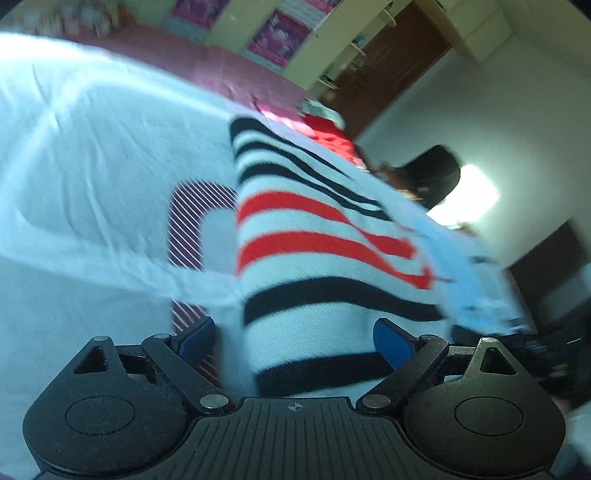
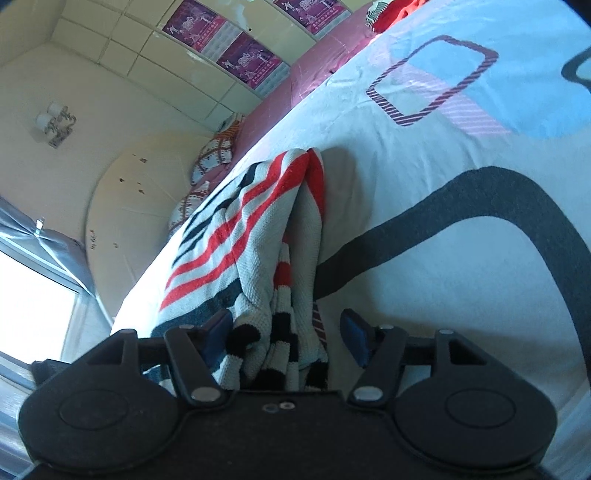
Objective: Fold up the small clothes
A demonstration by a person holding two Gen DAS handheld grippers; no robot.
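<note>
A small white knit sweater with red and black stripes (image 1: 314,236) lies on a white patterned bedsheet (image 1: 92,155). My left gripper (image 1: 295,343) is open, its blue pads on either side of the sweater's lower edge, with the cloth between the jaws. In the right wrist view the sweater (image 2: 251,229) is folded into a ridge and its bunched edge sits between the open jaws of my right gripper (image 2: 288,332). The pads (image 2: 352,332) stand apart from the cloth. The left view is motion-blurred.
A red garment (image 1: 328,136) lies further up the bed, also seen in the right wrist view (image 2: 395,11). Patterned pillows (image 2: 214,155) lie by a rounded headboard (image 2: 140,199). A pink sheet (image 1: 229,70) covers the far bed. A dark hat shape (image 1: 428,173) stands by a window.
</note>
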